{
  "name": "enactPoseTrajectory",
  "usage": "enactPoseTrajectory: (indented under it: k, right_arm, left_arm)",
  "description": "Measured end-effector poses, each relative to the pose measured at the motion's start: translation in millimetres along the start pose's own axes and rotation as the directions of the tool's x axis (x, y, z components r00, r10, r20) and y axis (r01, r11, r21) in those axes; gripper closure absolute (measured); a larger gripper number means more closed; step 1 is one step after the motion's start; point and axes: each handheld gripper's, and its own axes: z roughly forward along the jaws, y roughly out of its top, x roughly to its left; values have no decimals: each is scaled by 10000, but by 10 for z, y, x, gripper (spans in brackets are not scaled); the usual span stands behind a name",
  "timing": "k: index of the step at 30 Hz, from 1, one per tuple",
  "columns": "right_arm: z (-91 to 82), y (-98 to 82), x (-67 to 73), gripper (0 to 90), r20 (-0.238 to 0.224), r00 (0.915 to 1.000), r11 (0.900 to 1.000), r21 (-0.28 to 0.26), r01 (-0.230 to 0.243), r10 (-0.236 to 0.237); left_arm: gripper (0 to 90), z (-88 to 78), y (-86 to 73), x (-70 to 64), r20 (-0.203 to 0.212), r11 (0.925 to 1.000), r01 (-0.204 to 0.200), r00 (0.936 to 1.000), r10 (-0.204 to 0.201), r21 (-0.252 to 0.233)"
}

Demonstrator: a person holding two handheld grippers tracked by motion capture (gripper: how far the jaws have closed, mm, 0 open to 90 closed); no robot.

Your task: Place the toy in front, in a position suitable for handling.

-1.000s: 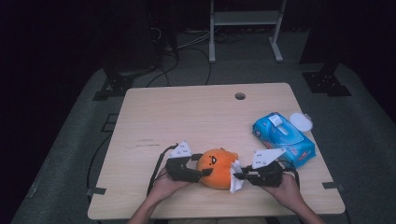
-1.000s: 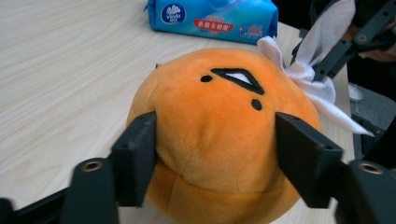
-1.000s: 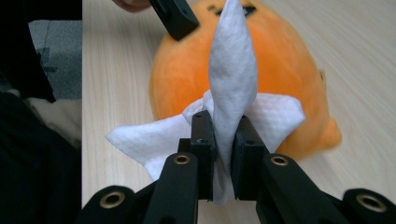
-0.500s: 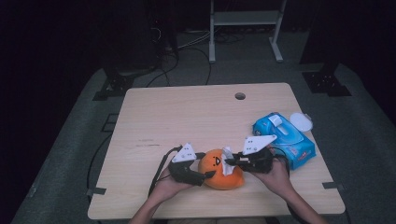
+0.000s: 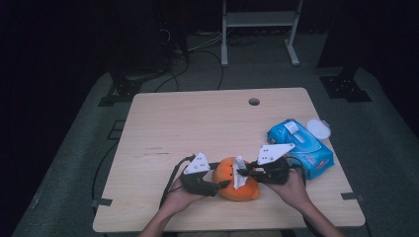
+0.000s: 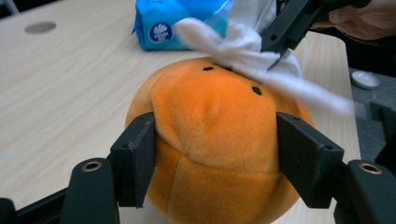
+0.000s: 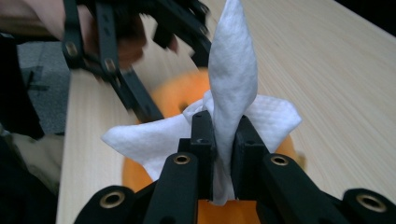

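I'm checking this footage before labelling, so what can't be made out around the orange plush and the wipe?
- Plush toy underside: left gripper view, cut off by the bottom edge.
- Wipe lower end: right gripper view, hidden between the right gripper jaws.
- Blue pack print: high view, too small.

- The light wooden table [image 5: 197, 123] has a round hole [image 5: 254, 101] near its far edge.
- An orange plush toy [image 5: 232, 180] lies at its near edge.
- A blue wipes pack [image 5: 301, 148] lies at its right side.
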Motion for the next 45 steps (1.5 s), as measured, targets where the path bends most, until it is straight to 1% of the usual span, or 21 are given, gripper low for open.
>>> enactPoseTrajectory:
  k: [2, 4, 7, 8, 10, 12, 13, 14, 15, 17, 20, 22, 25, 27, 29, 32, 34, 37, 39, 42, 45]
  right_arm:
    - [58, 97, 36, 805, -194, 9996, 9997, -168, 193, -196]
    - [111, 175, 54, 805, -174, 9988, 9990, -49, 455, -455]
    - [134, 200, 12, 805, -200, 9989, 9991, 48, 422, -421]
    - [127, 185, -6, 805, -112, 9991, 9991, 111, 409, -408]
    - [97, 128, -50, 805, 87, 9994, 9992, 238, 320, -323]
    - [52, 30, -105, 805, 166, 9999, 9995, 317, -20, 14]
    - [40, -6, -120, 805, 174, 9998, 9995, 295, -137, 132]
    - [22, -59, -140, 805, 133, 9992, 9991, 181, -385, 383]
    - [11, -81, -148, 805, 107, 9986, 9985, 118, -526, 525]
    - [-9, -94, -149, 805, 127, 9983, 9983, 96, -578, 577]
    - [-21, -32, -103, 803, 75, 9994, 9993, 154, -345, 344]
    - [-5, 36, -67, 803, -336, 9991, 9996, 130, -259, 263]
    - [60, 156, 15, 803, -445, 9986, 9993, 233, 279, -268]
    - [96, 208, 10, 803, -453, 9983, 9990, 267, 369, -357]
    - [107, 221, -36, 801, -403, 9990, 9994, 279, 192, -181]
    - [98, 187, -107, 801, -148, 9999, 9988, 479, 27, -20]
    - [78, 116, -176, 801, -19, 9996, 9978, 596, -275, 276]
    - [43, 3, -218, 802, -8, 9979, 9963, 558, -653, 655]
    - [14, -68, -209, 801, -21, 9963, 9954, 413, -863, 865]
    - [-30, -107, -163, 801, 34, 9956, 9952, 284, -937, 936]
    - [-56, -114, -103, 801, -13, 9966, 9962, 294, -823, 824]
  left_arm:
    - [335, 14, 29, -66, -112, 9988, -478, 9988, 479, 89]
    - [335, 15, 29, -92, -216, 9974, -700, 9973, 704, 160]
    - [335, 3, -6, -58, -130, 9986, -519, 9986, 520, 83]
    - [334, -4, -15, -47, -106, 9988, -473, 9988, 474, 129]
    - [298, -4, -31, -24, -188, 9998, -166, 9997, 168, 89]
    - [203, 10, -47, 20, -229, 9990, 442, 9988, -442, 26]
    - [188, 25, -59, 52, -66, 9963, 858, 9963, -858, -13]
    - [188, 34, -65, 62, 48, 9944, 1055, 9944, -1055, -42]
    - [189, 48, -66, 67, 120, 9935, 1135, 9935, -1134, -70]
    - [238, 43, -43, 41, 67, 9964, 853, 9963, -853, -15]
    - [284, 45, -14, -5, -15, 9989, 469, 9989, -469, -40]
    - [286, 54, 8, -31, -88, 9995, 310, 9995, -310, -10]
    - [302, 55, 30, -96, -238, 9995, -291, 9993, 293, 110]
    - [307, 51, 23, -117, -286, 9989, -448, 9986, 452, 137]
    - [311, 46, 1, -107, -227, 9991, -416, 9989, 418, 89]
    - [312, 34, -26, -71, -181, 9993, -352, 9992, 354, 128]
    - [307, 29, -41, -54, -162, 9995, -272, 9995, 274, 142]
    - [256, 35, -49, -32, -148, 9999, 72, 9999, -70, 145]
    - [205, 43, -38, -23, -52, 9994, 309, 9995, -308, 149]
    - [168, 52, -22, -15, 279, 9972, 745, 9968, -744, -23]
    - [170, 56, -17, -10, 359, 9962, 873, 9955, -871, -29]
